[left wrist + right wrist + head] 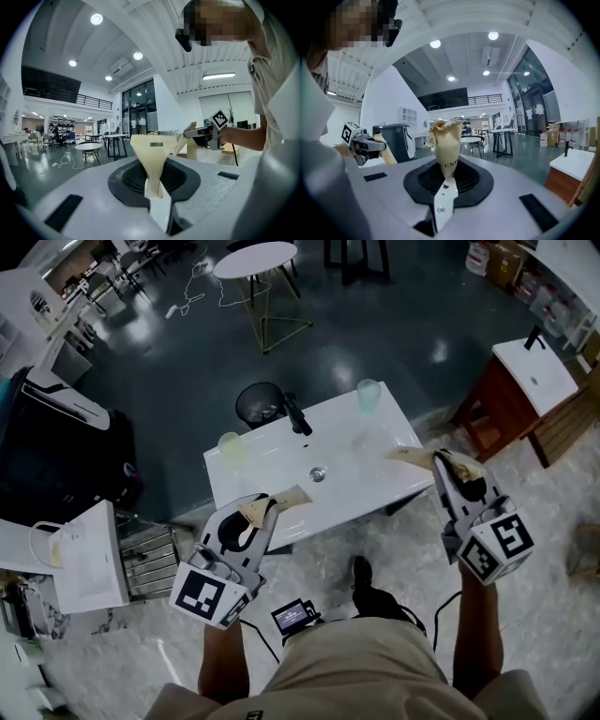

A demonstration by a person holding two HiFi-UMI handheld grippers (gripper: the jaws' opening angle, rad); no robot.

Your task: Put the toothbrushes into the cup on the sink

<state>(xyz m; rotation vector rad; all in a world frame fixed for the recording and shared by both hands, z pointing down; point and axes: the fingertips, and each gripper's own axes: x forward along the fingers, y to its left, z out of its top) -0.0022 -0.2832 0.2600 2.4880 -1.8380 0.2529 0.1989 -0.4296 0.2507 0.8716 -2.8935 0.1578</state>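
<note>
A white sink counter (281, 465) stands in front of me, with a black tap (298, 415) at its back edge and a drain (319, 473) in the basin. A pale yellow-green cup (232, 448) stands at its left and a clear greenish cup (368, 396) at its back right. No toothbrush shows in any view. My left gripper (298, 494) (152, 140) hovers over the counter's front left edge, its cream jaws together with nothing between them. My right gripper (398, 455) (444, 125) is at the counter's right edge, likewise shut and empty. Both point level across the room.
A black wire bin (261, 404) sits behind the counter. A round white table (255, 259) is farther back. At the right stands a wooden cabinet (502, 404) with another sink. A white paper bag (89, 554) is on the floor at the left.
</note>
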